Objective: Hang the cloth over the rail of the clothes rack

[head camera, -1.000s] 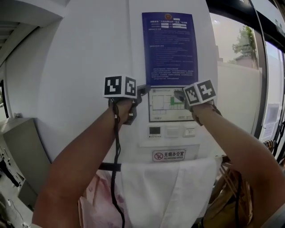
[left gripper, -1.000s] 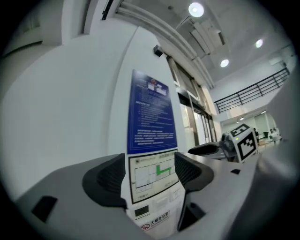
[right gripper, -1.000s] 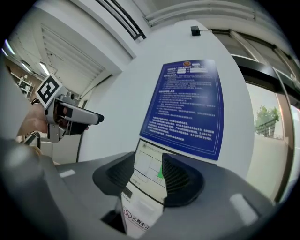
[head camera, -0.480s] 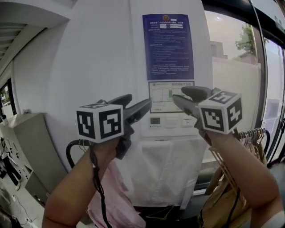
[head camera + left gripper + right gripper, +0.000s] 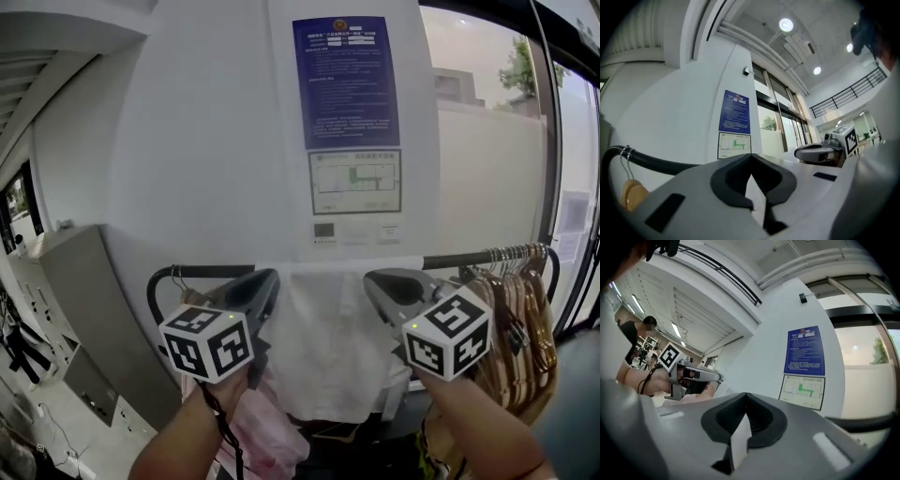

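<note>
blue notice [image 5: 346,82]: print illegible | white wall [image 5: 206,141], cloth [image 5: 328,337] over rail [image 5: 469,260] | left tool [image 5: 266,278], right tool [image 5: 375,280]: just closed, both empty

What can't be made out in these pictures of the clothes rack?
Head view: side edges of the cloth, behind left tool and right tool.
Head view: poster print, too small to read.
Left gripper view: rail past its bend, behind left tool's body.
</note>
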{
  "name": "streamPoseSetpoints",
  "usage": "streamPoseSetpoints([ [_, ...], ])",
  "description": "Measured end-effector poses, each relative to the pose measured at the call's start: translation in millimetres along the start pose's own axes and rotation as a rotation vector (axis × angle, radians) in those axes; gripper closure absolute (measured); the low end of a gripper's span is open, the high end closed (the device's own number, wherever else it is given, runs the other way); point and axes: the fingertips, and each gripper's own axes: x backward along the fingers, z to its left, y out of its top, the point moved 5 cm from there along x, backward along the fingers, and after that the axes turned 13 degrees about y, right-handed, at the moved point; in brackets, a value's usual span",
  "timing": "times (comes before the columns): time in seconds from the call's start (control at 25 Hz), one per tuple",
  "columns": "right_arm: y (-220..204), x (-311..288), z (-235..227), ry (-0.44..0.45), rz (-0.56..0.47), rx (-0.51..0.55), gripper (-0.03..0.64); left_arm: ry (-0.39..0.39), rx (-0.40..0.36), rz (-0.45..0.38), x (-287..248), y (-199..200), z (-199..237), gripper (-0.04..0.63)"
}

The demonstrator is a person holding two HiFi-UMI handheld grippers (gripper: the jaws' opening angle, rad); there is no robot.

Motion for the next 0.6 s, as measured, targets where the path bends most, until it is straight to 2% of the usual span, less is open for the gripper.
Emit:
streamPoseSetpoints([
  [0.16,-47,-14,18,-0.061,0.053,-0.092,0.611,0.063,-0.046,0.024,18,-35,16,0.589],
  [0.28,-60,-29,19,-0.144,0.091,-0.09,0.517,0.087,-0.008,0.013,16,-48,38,0.588],
  [0.32,-61,-33,20,-0.168,0.1,-0.086,0.494,0.081,0.0,0.016,14,-51,43,0.574],
  [0.36,-61,-38,21,-0.189,0.105,-0.084,0.483,0.07,0.002,0.024,10,-55,47,0.499],
  [0.44,-60,-47,19,-0.228,0.108,-0.088,0.476,0.034,0.002,0.051,-1,-63,49,0.424],
  [0.52,-60,-55,15,-0.264,0.116,-0.095,0.465,-0.006,0.008,0.081,-14,-71,47,0.392],
  [0.6,-61,-61,12,-0.301,0.126,-0.089,0.466,-0.036,0.015,0.091,-24,-74,43,0.388],
])
